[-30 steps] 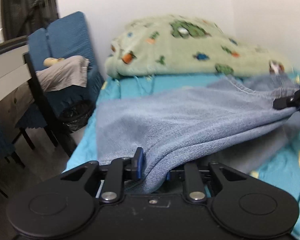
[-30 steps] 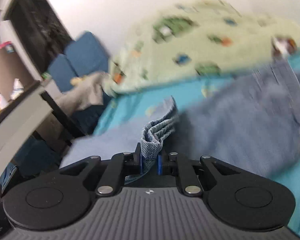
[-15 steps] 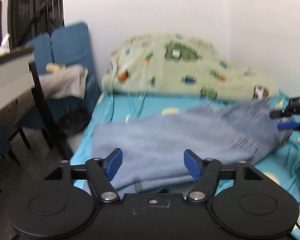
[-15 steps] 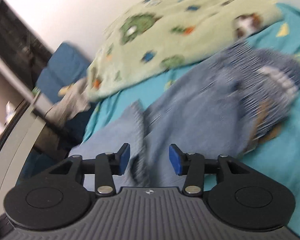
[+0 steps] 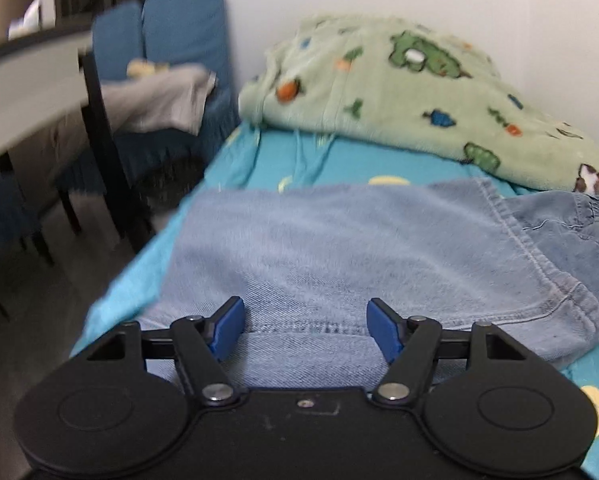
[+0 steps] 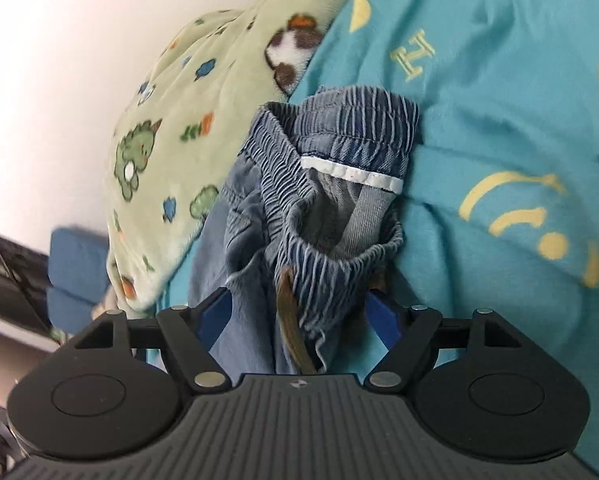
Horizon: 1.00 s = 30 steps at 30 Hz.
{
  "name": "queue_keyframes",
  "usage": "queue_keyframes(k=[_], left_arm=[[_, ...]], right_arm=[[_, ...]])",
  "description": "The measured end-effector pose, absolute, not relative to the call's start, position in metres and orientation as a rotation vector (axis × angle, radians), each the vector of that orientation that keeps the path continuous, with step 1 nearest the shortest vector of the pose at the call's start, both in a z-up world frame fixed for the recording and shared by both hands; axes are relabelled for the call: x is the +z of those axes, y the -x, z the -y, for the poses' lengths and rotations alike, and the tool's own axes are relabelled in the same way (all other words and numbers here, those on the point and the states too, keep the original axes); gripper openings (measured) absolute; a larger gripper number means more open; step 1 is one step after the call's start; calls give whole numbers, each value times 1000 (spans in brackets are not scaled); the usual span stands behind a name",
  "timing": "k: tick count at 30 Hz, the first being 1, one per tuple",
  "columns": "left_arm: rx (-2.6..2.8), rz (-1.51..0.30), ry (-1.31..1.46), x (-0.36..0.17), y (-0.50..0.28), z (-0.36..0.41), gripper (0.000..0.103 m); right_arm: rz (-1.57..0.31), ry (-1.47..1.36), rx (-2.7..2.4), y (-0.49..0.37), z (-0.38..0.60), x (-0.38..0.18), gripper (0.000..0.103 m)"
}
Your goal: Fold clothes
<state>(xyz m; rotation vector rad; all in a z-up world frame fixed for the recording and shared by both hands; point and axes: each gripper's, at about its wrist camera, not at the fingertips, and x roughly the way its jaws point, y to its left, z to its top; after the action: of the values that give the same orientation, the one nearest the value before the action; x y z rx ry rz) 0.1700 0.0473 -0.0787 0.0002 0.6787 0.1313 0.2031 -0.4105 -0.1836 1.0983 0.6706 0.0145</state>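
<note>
Folded jeans (image 5: pixel 339 248) flat on bed (image 6: pixel 499 120), so left tongs (image 5: pixel 305 326) wide, empty; right tongs (image 6: pixel 299 320) opening around waistband (image 6: pixel 339 264), gripping nothing

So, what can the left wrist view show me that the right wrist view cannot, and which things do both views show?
Only the left wrist view shows the folded denim legs lying flat, a dark table leg and grey cloth on a blue chair.

Only the right wrist view shows the elastic waistband, its white label and the sheet's yellow print.

Both show the jeans, the green blanket and the turquoise sheet.
</note>
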Motion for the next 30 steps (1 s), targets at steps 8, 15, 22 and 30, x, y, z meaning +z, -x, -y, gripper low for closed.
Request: queue_keyframes(k=[8, 15, 22, 30], left_arm=[[128, -742, 12, -95, -183, -51, 65], [127, -746, 39, -84, -184, -55, 64], [115, -607, 122, -42, -163, -72, 64], [192, -358, 392, 7, -120, -142, 64]], right_arm=[[-610, -963, 3, -224, 393, -174, 80], [-551, -710, -71, -222, 369, -143, 31], [-312, -371, -13, -212, 297, -55, 28], [-145, 151, 225, -176, 130, -17, 27]])
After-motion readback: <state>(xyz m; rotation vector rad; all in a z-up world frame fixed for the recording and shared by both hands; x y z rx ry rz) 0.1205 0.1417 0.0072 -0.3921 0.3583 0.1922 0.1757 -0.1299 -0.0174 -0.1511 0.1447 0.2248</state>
